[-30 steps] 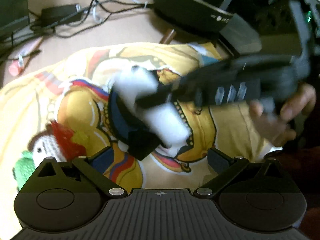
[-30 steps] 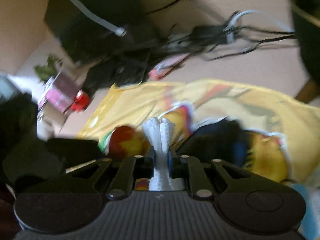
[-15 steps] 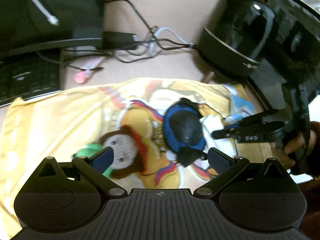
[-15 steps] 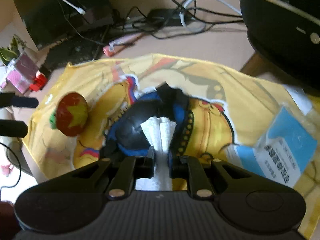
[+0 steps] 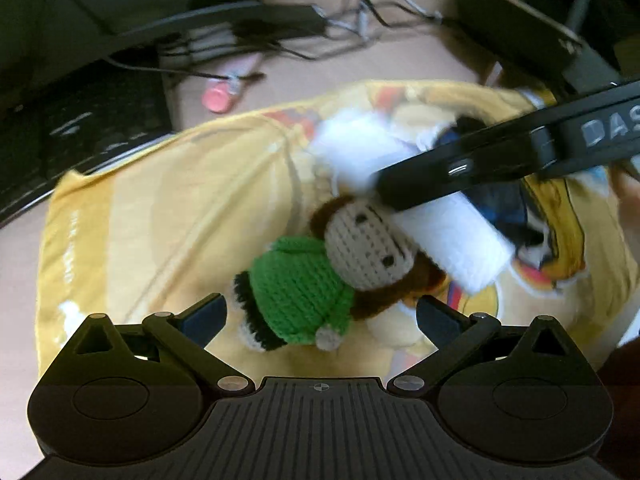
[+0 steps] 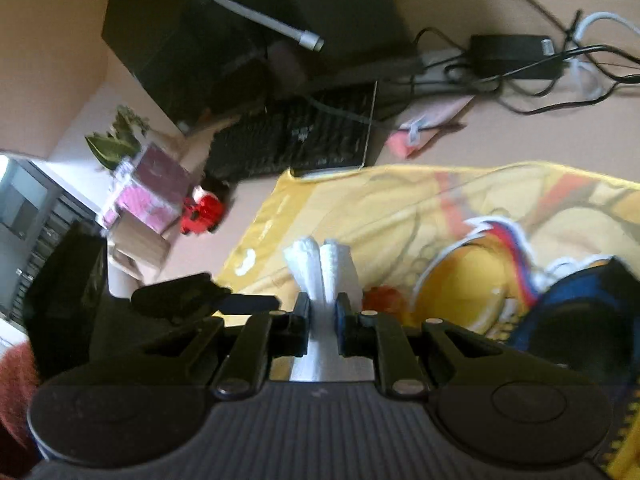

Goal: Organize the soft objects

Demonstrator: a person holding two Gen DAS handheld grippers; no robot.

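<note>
Left wrist view, from the left: a black keyboard [image 5: 92, 128] sits off the edge of the yellow printed cloth [image 5: 160, 216], on which the knitted doll [image 5: 332, 268] in green lies just ahead of the left gripper [image 5: 322, 316], whose jaws stand wide and empty. Right of the doll, the right gripper [image 6: 322, 312] is pinched on a rolled white towel [image 5: 452, 232] carried above the cloth (blurred, so its exact height is unclear). A dark blue soft item [image 6: 580, 312] lies farther right. I judge sorting midway: towel in hand, doll and blue item unplaced.
</note>
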